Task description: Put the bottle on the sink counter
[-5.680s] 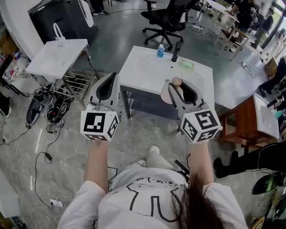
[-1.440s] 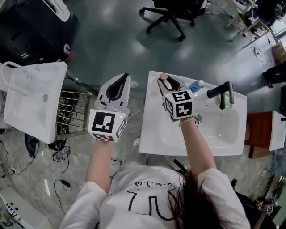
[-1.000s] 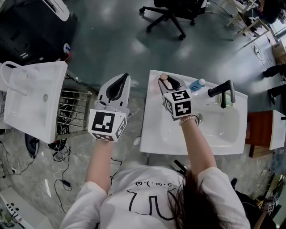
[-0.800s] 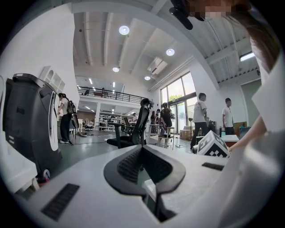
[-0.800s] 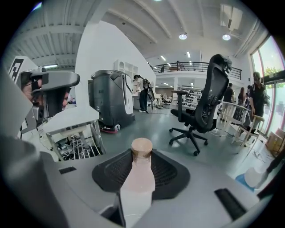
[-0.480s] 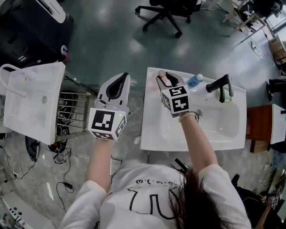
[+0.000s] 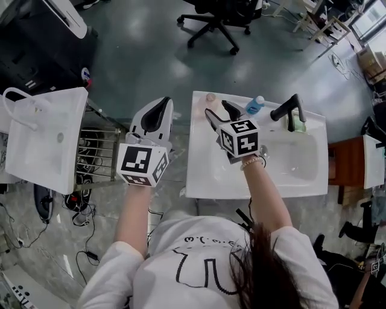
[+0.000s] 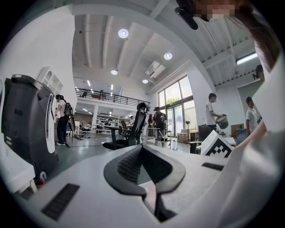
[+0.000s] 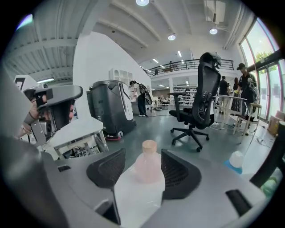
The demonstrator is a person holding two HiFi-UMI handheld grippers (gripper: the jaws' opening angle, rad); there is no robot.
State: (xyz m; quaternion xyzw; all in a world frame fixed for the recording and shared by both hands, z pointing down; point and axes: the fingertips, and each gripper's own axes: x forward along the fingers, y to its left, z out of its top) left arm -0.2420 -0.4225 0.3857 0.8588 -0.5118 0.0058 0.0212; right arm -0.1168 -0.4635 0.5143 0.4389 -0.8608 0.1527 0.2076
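Observation:
The pink bottle (image 7: 210, 98) with a tan cap stands upright on the far left corner of the white sink counter (image 7: 205, 175). My right gripper (image 7: 218, 110) sits just behind it, and its jaws have just been opening. In the right gripper view the bottle (image 9: 148, 167) stands between the spread pads (image 9: 107, 168), with a gap on each side. My left gripper (image 7: 155, 114) hovers left of the counter over the floor; its pads (image 8: 133, 162) meet with nothing in them.
A blue bottle (image 7: 256, 105), a black faucet (image 7: 286, 110) and a green item (image 7: 300, 124) line the counter's far edge. The basin (image 7: 283, 166) lies to the right. A second white sink (image 7: 42, 139) and a metal rack (image 7: 99, 151) stand at the left, an office chair (image 7: 211, 18) beyond.
The right gripper's jaws have spread apart and let go of the pink bottle, which now stands free on the counter corner. The gripper has drawn back slightly toward me.

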